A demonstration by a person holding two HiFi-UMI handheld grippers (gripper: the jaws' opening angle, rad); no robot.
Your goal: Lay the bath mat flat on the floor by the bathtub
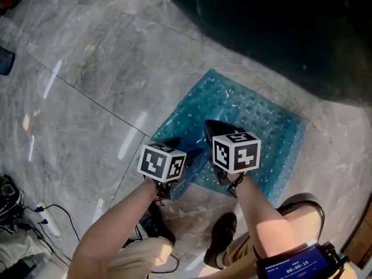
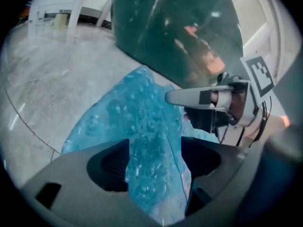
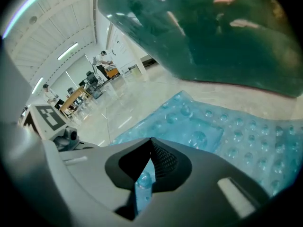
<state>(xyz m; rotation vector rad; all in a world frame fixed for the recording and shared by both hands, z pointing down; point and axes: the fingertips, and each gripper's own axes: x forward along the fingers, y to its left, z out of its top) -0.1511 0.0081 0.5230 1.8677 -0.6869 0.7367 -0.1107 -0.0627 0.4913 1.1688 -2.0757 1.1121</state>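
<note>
Head view: dark bathtub [image 1: 279, 28] beside bath mat [image 1: 261, 121] on marble floor [image 1: 87, 86], cables [image 1: 58, 211] at left. Left gripper [image 1: 189, 154] spread around its fold; right gripper [image 1: 212, 129] pinches its edge.

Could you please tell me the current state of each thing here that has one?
bath mat: mostly flat on the floor, near edge raised.
left gripper: open, mat fold between its jaws.
right gripper: shut on the bath mat's edge.

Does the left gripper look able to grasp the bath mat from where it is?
Probably yes. The left gripper has its jaws apart with a raised fold of the bath mat between them, and nothing blocks it. The right gripper, shut on the mat alongside, is not in the way.
</note>
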